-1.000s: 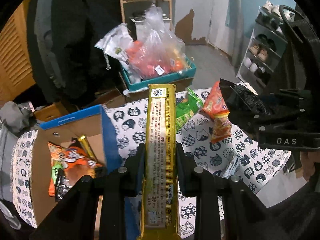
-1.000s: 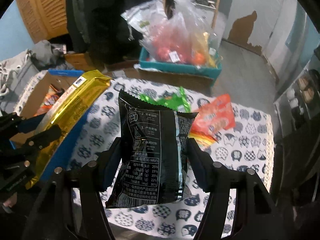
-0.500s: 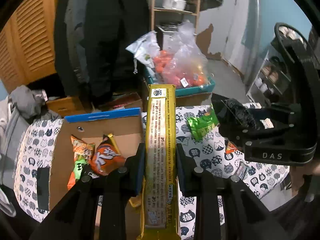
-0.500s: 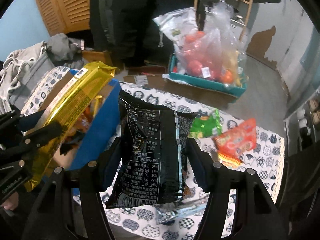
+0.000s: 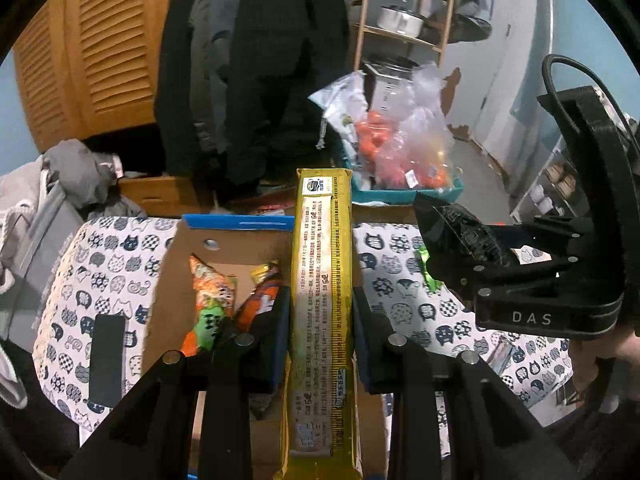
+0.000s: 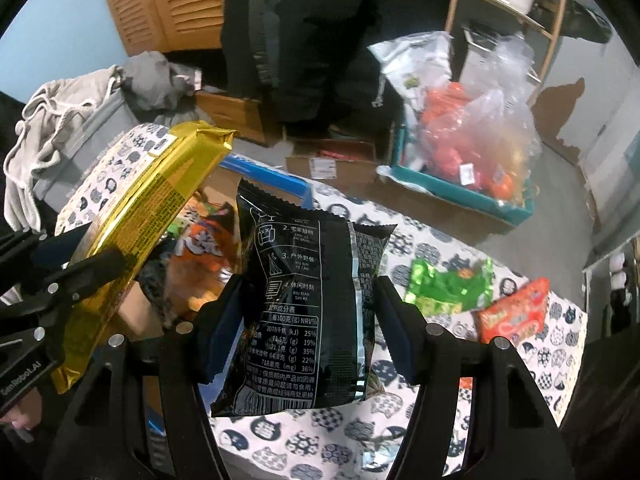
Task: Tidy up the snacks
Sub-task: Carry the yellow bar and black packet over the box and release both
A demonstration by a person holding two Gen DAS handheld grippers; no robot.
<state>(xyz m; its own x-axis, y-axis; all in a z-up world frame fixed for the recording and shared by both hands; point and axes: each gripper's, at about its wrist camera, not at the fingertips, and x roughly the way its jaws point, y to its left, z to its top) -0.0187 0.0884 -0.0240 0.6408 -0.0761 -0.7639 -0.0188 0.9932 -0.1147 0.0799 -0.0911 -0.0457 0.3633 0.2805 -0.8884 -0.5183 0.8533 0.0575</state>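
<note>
Snacks fill both grippers: the left gripper (image 5: 320, 320) has its jaws clamped narrow on a long gold packet (image 5: 322, 280), the right gripper (image 6: 310, 312) has its jaws pressed wide on a black snack bag (image 6: 308, 300). Both hang above the cat-print counter (image 6: 440, 248). Below the gold packet, toward the counter's left edge, a cardboard box (image 5: 168, 280) holds orange packets. Toward the right edge lie a green packet (image 6: 448, 284) and an orange-red packet (image 6: 514, 316).
</note>
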